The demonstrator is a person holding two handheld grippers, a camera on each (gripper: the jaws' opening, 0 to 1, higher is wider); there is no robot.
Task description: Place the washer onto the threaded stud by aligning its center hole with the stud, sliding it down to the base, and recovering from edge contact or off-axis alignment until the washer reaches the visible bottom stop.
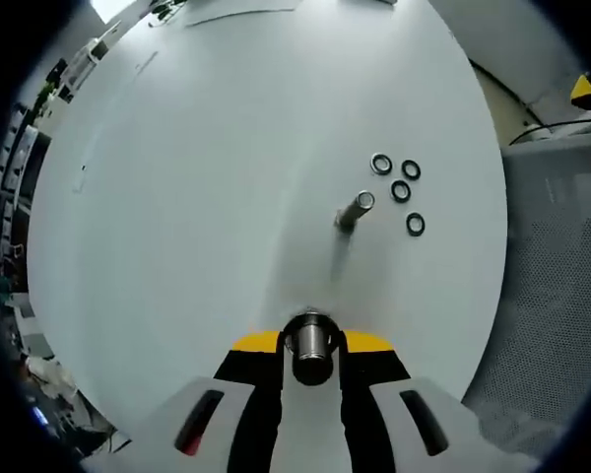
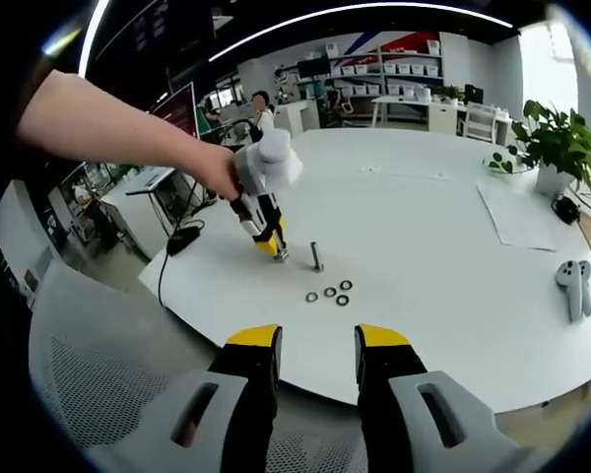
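- Currently the left hand-held gripper is closed on a short metal cylinder; whether this is a nut, a sleeve or a stack of washers cannot be told.
- Ahead of that hand-held gripper the threaded stud stands upright on the desk. Four dark washers lie flat just beyond it and to its right, apart from it.
- In the right gripper view the left hand-held gripper is held low over the desk, just left of the stud, with the washers on the near side of the stud.
- The right hand-held gripper is at narrow opening, empty, off the desk edge and well short of the parts.
- Judged step: approach and alignment; no washer is seen on the stud.
- Next move calls for centring the held part's bore over the stud tip, keeping its axis parallel to the stud, then lowering without edge contact.
- The desk is white, round and smooth. Paper sheets, a potted plant and white controllers lie far right of the right hand-held gripper. The room is an open office with shelving and ceiling light strips.
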